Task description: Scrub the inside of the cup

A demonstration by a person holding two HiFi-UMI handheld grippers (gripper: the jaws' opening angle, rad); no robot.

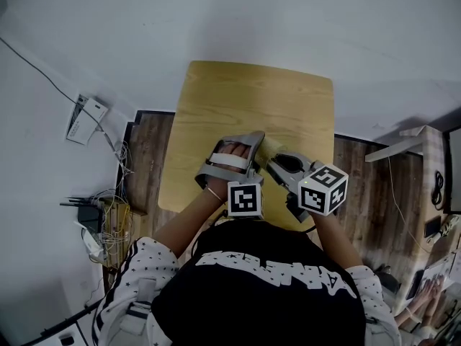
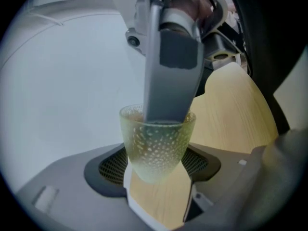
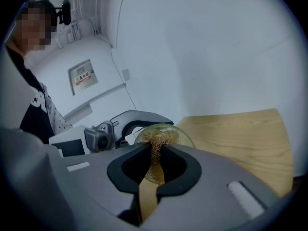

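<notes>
A pale green see-through cup (image 2: pixel 156 148) with a dotted wall sits between the pads of my left gripper (image 2: pixel 156 166), which is shut on it. In the head view the cup (image 1: pixel 271 148) is held above the near part of the wooden table (image 1: pixel 252 99), with the left gripper (image 1: pixel 253 150) on its left. My right gripper (image 3: pixel 155 159) is shut on a golden-brown fibrous scrubber (image 3: pixel 156 141). The scrubber is pushed into the cup's mouth (image 3: pixel 166 129). Seen from the left gripper view, the right gripper's grey jaws (image 2: pixel 171 76) reach down into the cup. In the head view the right gripper (image 1: pixel 282 163) comes in from the right.
The table stands against a white wall. On the floor at left lie a router and tangled cables (image 1: pixel 94 222), and a white wall box (image 1: pixel 85 119) sits above them. A pale shelf edge (image 1: pixel 403 146) juts in at the right over dark wood flooring.
</notes>
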